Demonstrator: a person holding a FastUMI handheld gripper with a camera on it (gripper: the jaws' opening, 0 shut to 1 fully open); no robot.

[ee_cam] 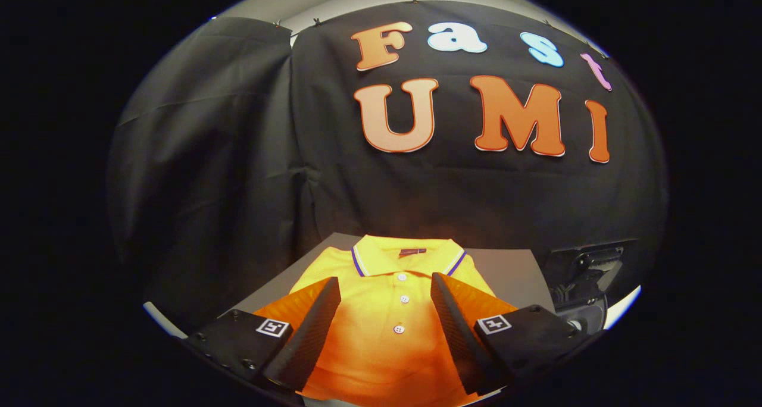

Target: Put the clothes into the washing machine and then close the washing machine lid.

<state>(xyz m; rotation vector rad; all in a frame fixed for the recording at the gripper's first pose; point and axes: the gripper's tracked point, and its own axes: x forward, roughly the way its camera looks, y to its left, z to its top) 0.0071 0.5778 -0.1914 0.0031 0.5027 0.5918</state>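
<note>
Right up close you've got the tongs (386, 285), both fingers spread wide apart with nothing pinched between them. Each finger is black with a ribbed inner pad (309, 329) and an orange outer face, and each sits on a black block with a little square black-and-white marker on top.

Between the fingers, and running a bit under them, is the orange-yellow polo shirt (396, 312). It's lying flat on the counter (506, 273), front side up, with its collar pointing away from the tongs. You can see the button placket with three white buttons right in the gap between the fingers. The collar is yellow with a white and purple stripe along its edge, and there's a small dark red tag inside the neck. The fingers hang over the shirt's chest area; can't tell if they're actually touching the fabric.

Off past the right finger, just beside the counter's edge, there's a dark mechanical-looking thing, with a hinge-like part and a round rim, probably the washing machine (580, 288), but it's too dim to make out.
</note>
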